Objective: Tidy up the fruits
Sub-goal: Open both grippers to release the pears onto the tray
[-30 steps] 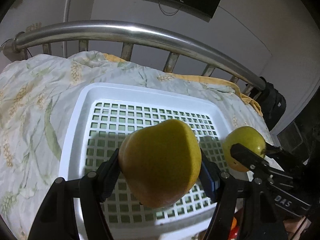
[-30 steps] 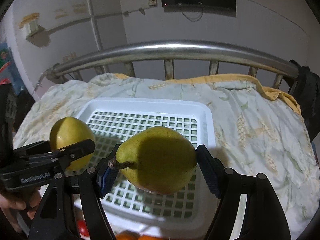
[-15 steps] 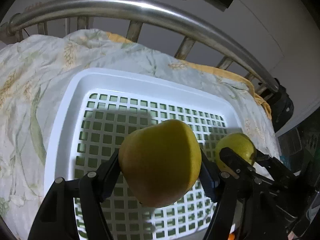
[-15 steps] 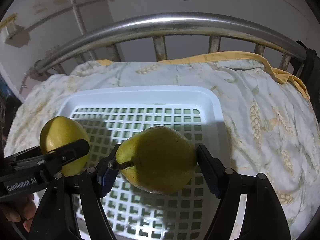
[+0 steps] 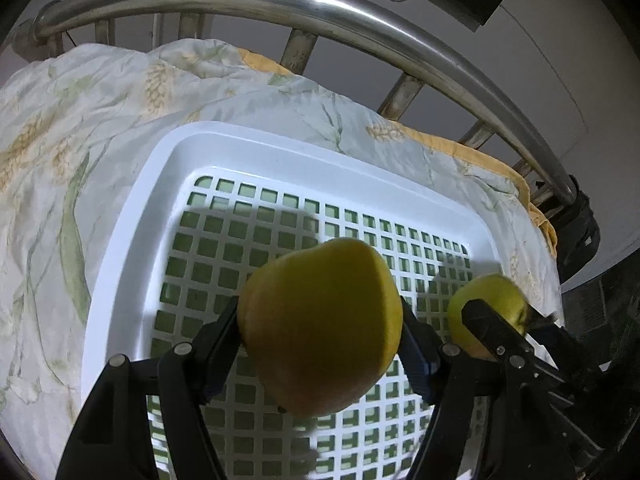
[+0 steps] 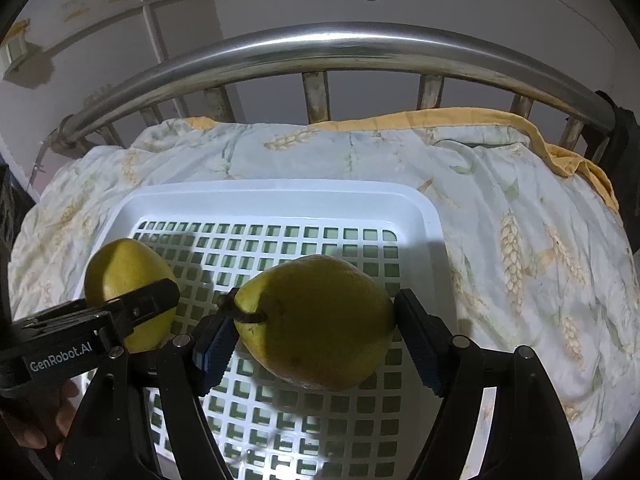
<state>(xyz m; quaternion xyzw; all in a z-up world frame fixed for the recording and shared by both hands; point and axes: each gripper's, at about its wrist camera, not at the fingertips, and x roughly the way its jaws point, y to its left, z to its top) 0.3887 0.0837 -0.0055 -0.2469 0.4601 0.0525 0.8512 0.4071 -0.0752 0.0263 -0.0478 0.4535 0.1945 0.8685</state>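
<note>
A yellow-green pear (image 5: 320,332) was seen between the opening jaws of the left gripper (image 5: 320,344), another stemmed yellow-green pear (image 6: 316,320) in the opening right gripper (image 6: 316,332). The white perforated plastic tray (image 6: 280,200) lay directly beneath, extending toward twelve o'clock.

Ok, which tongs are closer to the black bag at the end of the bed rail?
Right. The right tongs, gripping a pear, are over the tray's side toward the black bag; the left tongs hold another pear farther away.
</note>
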